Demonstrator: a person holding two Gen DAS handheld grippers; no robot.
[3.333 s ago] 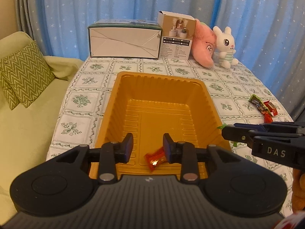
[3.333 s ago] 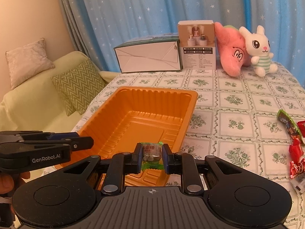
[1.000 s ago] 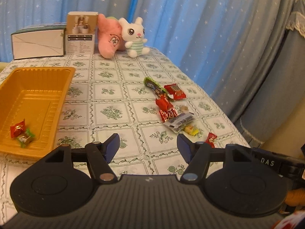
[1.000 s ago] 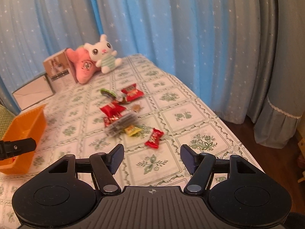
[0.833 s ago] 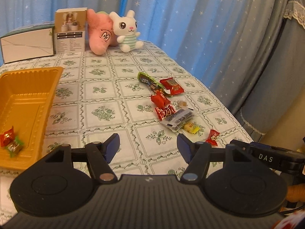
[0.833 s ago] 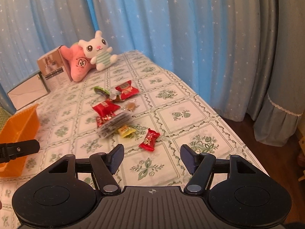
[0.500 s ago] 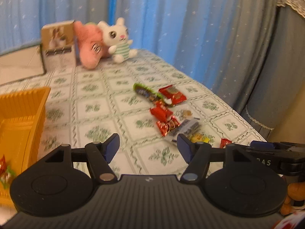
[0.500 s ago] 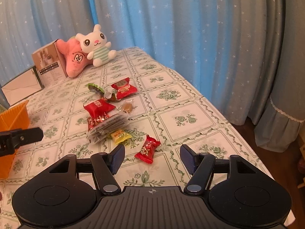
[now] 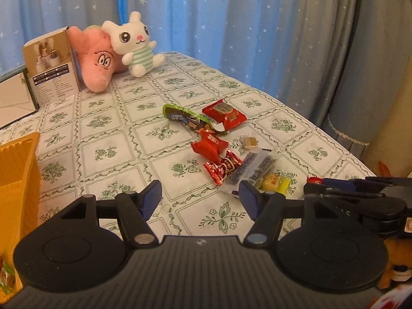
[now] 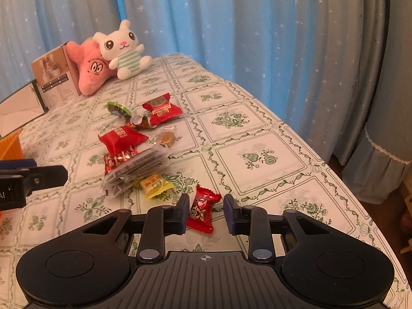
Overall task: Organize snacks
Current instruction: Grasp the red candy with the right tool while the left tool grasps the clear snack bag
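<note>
Several wrapped snacks lie in a cluster on the tablecloth. My right gripper (image 10: 204,212) is open, its jaws on either side of a small red candy (image 10: 202,212) without touching it. Behind it lie a yellow candy (image 10: 154,184), a clear packet (image 10: 136,166) and red packets (image 10: 121,137). My left gripper (image 9: 200,199) is open and empty, just short of the red foil candy (image 9: 222,167) and clear packet (image 9: 251,170). The orange tray (image 9: 15,180) is at the left edge, with candy (image 9: 5,279) in it.
Two plush toys (image 9: 136,49) and a box (image 9: 51,64) stand at the table's far side. The table's right edge (image 10: 342,180) drops to the floor beside blue curtains. The right gripper (image 9: 360,195) shows at the right of the left wrist view.
Both grippers left the tray, opened, and swung right to the snack pile. The right gripper has come down around the small red candy and its jaws have narrowed.
</note>
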